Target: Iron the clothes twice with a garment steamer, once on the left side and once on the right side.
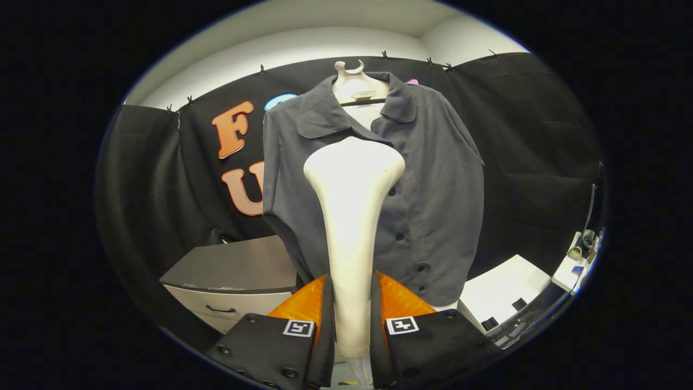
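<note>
Clamped between both fingers of the gripper (352, 325), the steamer (352, 216) rises head-up before the grey shirt (427, 179). No pass looks begun; next, press the head against one side.

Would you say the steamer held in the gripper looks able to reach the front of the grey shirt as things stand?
Probably yes. The gripper is shut on the steamer, whose head points at the grey shirt on its hanger, with nothing between them.
</note>
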Demonstrator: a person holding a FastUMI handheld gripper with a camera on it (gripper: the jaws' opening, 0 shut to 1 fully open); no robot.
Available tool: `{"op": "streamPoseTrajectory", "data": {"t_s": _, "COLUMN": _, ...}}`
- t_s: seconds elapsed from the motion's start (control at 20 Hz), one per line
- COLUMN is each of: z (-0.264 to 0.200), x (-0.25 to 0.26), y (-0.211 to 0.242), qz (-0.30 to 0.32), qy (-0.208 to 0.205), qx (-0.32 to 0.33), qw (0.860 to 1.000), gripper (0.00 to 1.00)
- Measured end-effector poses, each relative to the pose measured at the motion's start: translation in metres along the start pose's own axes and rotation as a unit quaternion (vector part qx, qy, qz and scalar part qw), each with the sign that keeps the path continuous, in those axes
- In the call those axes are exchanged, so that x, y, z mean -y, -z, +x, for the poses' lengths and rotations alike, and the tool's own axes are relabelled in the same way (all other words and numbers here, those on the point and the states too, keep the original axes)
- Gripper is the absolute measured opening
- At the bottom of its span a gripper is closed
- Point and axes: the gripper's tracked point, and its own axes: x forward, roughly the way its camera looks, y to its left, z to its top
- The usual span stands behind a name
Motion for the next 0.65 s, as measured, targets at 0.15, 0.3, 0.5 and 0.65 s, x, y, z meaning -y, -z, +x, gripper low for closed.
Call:
{"op": "streamPoseTrajectory", "data": {"t_s": 0.15, "z": -0.0021, "x": -0.0026, "y": -0.0043, "qz": -0.003, "qy": 0.001, "qx": 0.006, "qw": 1.000, "gripper": 0.35}}
{"op": "streamPoseTrajectory", "data": {"t_s": 0.3, "z": -0.0005, "x": -0.0066, "y": -0.0082, "qz": -0.002, "qy": -0.001, "qx": 0.008, "qw": 1.000, "gripper": 0.35}}
{"op": "streamPoseTrajectory", "data": {"t_s": 0.5, "z": -0.0043, "x": -0.0024, "y": -0.0028, "qz": -0.001, "qy": -0.002, "qx": 0.007, "qw": 1.000, "gripper": 0.35}}
{"op": "streamPoseTrajectory", "data": {"t_s": 0.65, "z": -0.0034, "x": -0.0028, "y": -0.0018, "qz": 0.003, "qy": -0.002, "qx": 0.007, "qw": 1.000, "gripper": 0.35}}
